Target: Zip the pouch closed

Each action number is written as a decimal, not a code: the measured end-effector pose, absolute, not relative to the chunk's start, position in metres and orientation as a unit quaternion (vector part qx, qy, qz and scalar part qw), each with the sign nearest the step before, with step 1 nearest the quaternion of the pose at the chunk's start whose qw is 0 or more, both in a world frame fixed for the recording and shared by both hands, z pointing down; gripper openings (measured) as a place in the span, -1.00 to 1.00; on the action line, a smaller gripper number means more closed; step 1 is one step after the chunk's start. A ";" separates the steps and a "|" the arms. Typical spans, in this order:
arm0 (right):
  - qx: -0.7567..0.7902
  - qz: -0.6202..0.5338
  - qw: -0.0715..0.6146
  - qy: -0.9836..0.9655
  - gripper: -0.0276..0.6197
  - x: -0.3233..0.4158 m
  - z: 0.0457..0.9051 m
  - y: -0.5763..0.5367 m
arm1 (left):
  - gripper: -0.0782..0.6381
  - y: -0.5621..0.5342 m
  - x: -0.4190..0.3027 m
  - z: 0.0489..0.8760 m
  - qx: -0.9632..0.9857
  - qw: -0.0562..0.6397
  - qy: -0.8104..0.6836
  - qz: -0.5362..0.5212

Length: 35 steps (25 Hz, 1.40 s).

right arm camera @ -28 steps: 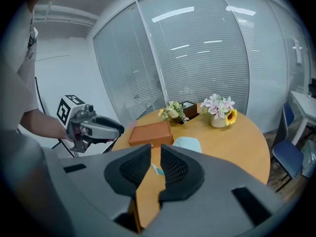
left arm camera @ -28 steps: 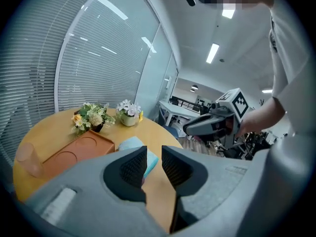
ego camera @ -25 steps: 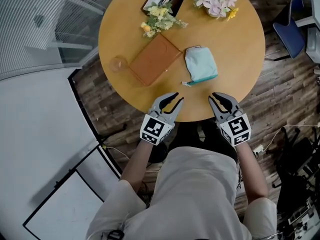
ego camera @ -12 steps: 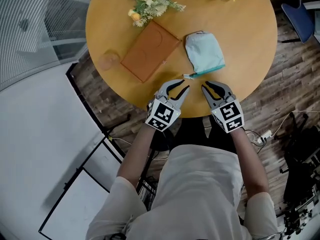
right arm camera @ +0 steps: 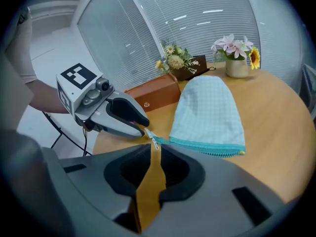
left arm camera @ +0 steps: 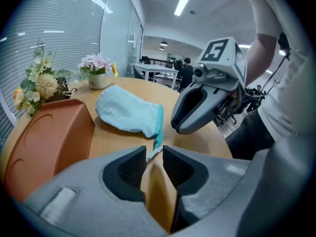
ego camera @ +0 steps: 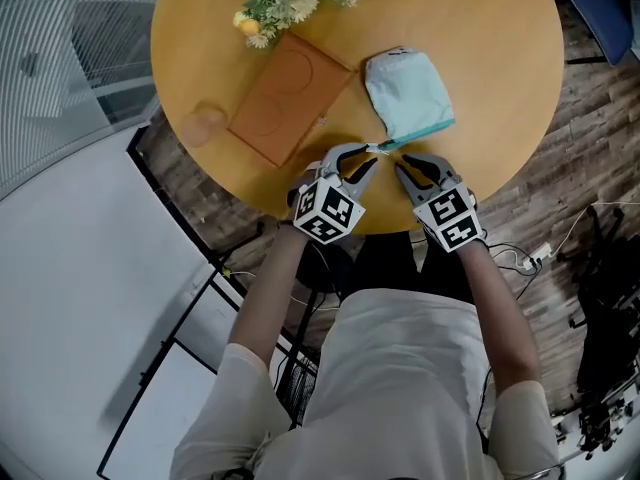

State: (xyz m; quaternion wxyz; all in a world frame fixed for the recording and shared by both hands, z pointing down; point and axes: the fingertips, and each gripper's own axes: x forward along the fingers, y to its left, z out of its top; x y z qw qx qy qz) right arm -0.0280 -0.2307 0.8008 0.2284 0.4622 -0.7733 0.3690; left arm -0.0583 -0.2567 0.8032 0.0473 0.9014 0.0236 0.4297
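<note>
Blue pouch (ego camera: 408,93) lying flat on table (ego camera: 500,48); left gripper (ego camera: 362,158), right gripper (ego camera: 410,164) both hovering at zip pull (right arm camera: 154,142), jaws slightly apart, gripping nothing; fitting zip awaiting closing or just closed.

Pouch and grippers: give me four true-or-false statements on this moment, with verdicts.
1. The pouch lies flat on the round table. True.
2. The left gripper is shut on the zipper's end. False: its jaws stand apart, with the zipper tab at their tips.
3. The brown tray lies on the pouch's left-gripper side. True.
4. The right gripper holds the pouch in the air. False: its jaws are apart and the pouch is on the table.
</note>
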 end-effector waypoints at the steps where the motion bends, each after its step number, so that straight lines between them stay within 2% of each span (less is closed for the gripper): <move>1: 0.457 0.372 0.234 -0.773 -0.72 -0.030 0.805 -0.230 | -0.50 -0.257 -0.058 0.808 0.899 0.043 0.026 0.435; 5: 0.449 0.371 0.249 -0.774 -0.72 -0.035 0.816 -0.231 | -0.51 -0.257 -0.055 0.824 0.891 0.036 0.037 0.452; 9: 0.443 0.366 0.259 -0.776 -0.72 -0.037 0.826 -0.235 | -0.63 -0.254 -0.054 0.832 0.887 0.031 0.044 0.459; 18: 0.431 0.345 0.290 -0.782 -0.73 -0.046 0.832 -0.248 | -0.69 -0.256 -0.053 0.829 0.896 0.088 0.039 0.434; 22: 0.440 0.337 0.305 -0.775 -0.90 -0.045 0.834 -0.249 | -0.70 -0.255 -0.050 0.827 0.897 0.107 0.041 0.426; 35: 0.472 0.375 0.283 -0.746 -0.91 -0.010 0.832 -0.237 | -0.71 -0.252 -0.053 0.821 0.890 0.143 0.057 0.429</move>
